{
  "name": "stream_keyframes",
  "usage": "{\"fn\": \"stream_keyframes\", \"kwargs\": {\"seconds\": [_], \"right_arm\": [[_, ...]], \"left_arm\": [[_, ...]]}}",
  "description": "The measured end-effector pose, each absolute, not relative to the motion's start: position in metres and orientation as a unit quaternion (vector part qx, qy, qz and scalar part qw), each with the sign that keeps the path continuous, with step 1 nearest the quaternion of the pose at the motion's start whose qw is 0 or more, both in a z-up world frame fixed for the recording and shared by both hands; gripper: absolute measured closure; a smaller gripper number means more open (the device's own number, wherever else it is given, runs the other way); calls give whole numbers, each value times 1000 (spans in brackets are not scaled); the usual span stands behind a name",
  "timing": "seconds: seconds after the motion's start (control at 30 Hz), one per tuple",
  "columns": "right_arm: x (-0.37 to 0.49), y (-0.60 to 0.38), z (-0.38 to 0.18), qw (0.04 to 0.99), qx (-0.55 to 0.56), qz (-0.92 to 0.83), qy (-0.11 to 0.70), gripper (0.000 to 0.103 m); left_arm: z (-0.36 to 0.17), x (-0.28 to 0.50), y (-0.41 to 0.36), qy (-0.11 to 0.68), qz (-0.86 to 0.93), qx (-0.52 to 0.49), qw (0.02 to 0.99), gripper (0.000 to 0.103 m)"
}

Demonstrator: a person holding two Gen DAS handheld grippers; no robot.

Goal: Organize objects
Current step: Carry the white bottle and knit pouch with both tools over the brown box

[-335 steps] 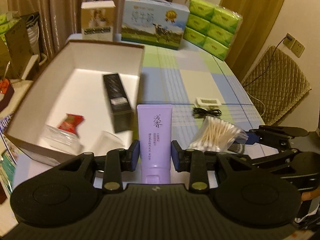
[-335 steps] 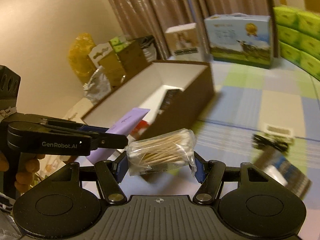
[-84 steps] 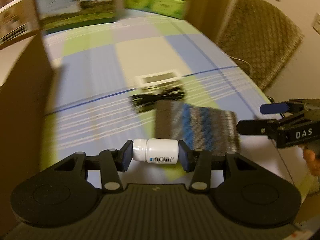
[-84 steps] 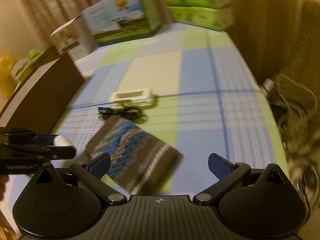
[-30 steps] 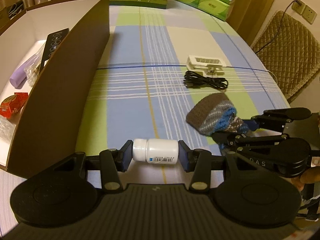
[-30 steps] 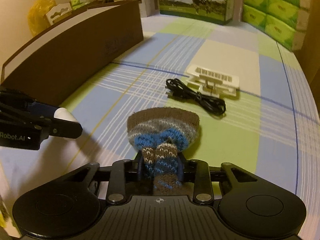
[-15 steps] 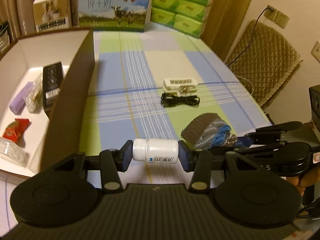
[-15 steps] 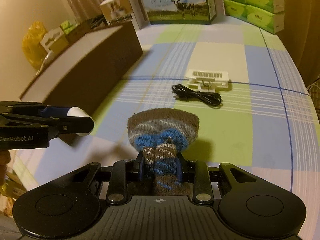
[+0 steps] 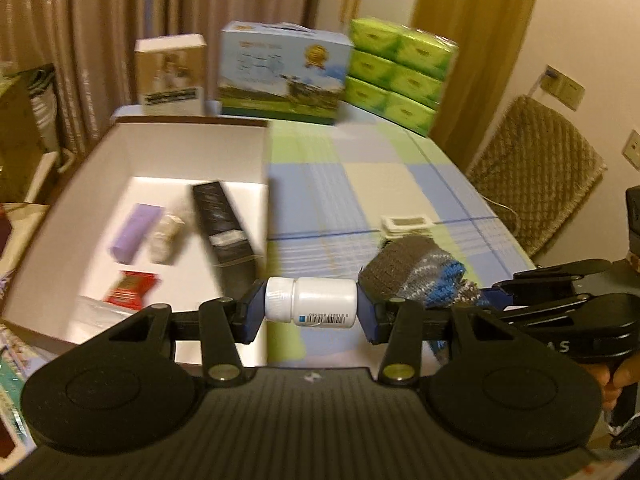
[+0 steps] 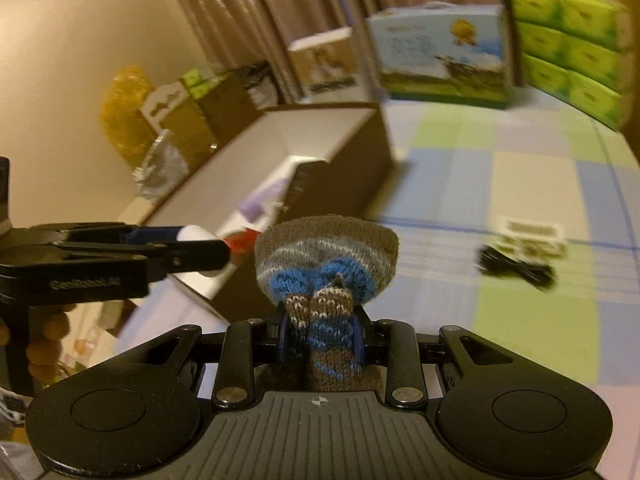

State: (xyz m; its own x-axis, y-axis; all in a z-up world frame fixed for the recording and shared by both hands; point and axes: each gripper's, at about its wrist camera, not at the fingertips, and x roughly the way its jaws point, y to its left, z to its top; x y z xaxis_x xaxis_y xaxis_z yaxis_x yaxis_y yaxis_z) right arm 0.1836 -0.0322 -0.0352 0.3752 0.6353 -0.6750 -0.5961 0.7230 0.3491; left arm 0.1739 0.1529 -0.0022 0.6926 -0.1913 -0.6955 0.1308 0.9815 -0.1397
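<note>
The bottle (image 9: 311, 306) lies crosswise, pinched end to end in the left claw (image 9: 311, 312), at the box's (image 9: 192, 138) near right corner. The box spreads upper left. Right claw (image 10: 320, 338) pinches the sock (image 10: 326, 258), farther right.

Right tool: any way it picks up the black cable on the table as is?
Probably not. The right tool is shut on the knitted pouch, so nothing else fits between its fingers. The black cable lies uncovered on the tablecloth; reach looks fine once the pouch is dropped.
</note>
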Motion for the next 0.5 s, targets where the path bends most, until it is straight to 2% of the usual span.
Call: {"fn": "stream_keyframes", "kwargs": {"seconds": [0.5], "right_arm": [[217,100,-30,834,30,370,408,76]], "left_arm": [[3,204,270,373,-36,-28,927,61]]}}
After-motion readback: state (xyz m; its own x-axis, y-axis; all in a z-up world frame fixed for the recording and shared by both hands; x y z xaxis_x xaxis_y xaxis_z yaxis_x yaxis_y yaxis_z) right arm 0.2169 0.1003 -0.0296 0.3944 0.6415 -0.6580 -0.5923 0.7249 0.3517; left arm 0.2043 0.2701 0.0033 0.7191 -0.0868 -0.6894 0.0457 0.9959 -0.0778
